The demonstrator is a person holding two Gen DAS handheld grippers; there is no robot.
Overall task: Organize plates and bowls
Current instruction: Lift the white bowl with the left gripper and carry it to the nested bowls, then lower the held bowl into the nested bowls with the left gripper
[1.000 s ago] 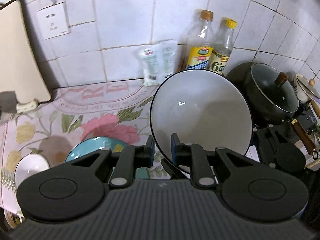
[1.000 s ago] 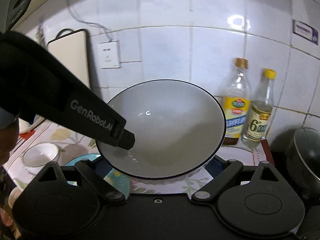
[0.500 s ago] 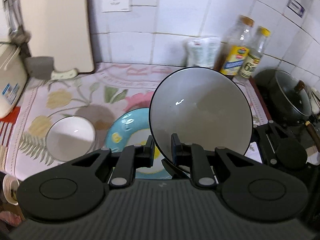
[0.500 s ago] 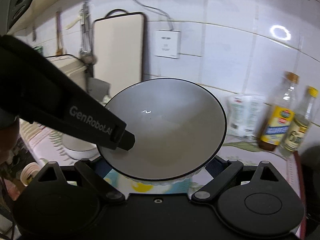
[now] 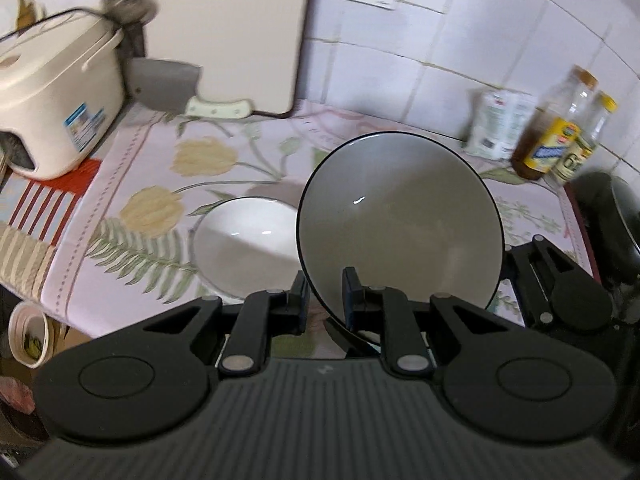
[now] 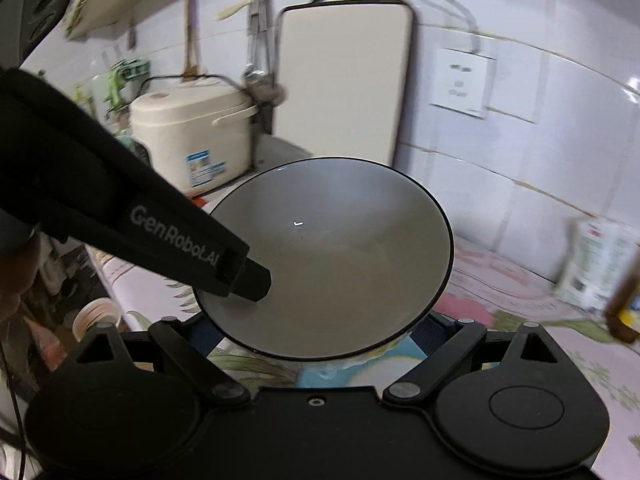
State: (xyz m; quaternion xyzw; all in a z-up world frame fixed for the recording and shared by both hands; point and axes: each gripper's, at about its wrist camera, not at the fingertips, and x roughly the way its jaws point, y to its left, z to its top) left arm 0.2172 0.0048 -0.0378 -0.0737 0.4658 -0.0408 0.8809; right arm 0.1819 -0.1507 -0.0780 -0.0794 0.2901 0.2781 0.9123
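My left gripper (image 5: 325,295) is shut on the rim of a large grey bowl with a black edge (image 5: 400,220) and holds it above the counter. The same bowl (image 6: 340,256) fills the right wrist view, with the left gripper's finger (image 6: 244,276) reaching onto its rim. My right gripper (image 6: 316,334) is open, its fingers spread under the bowl's sides; I cannot tell whether they touch it. A smaller white bowl (image 5: 244,246) sits on the floral cloth just left of the held bowl. A sliver of a blue plate (image 6: 360,368) shows under the bowl.
A cream rice cooker (image 5: 56,92) stands at the left, with a cleaver (image 5: 172,88) and a cutting board (image 5: 224,32) against the tiled wall. Bottles (image 5: 556,132) and a packet (image 5: 500,124) stand at back right. A dark pot (image 5: 612,220) is at the right edge.
Both grippers have carried the grey bowl leftward along the counter. The bottles and blue plate have slid right, and the white bowl and rice cooker have come into view.
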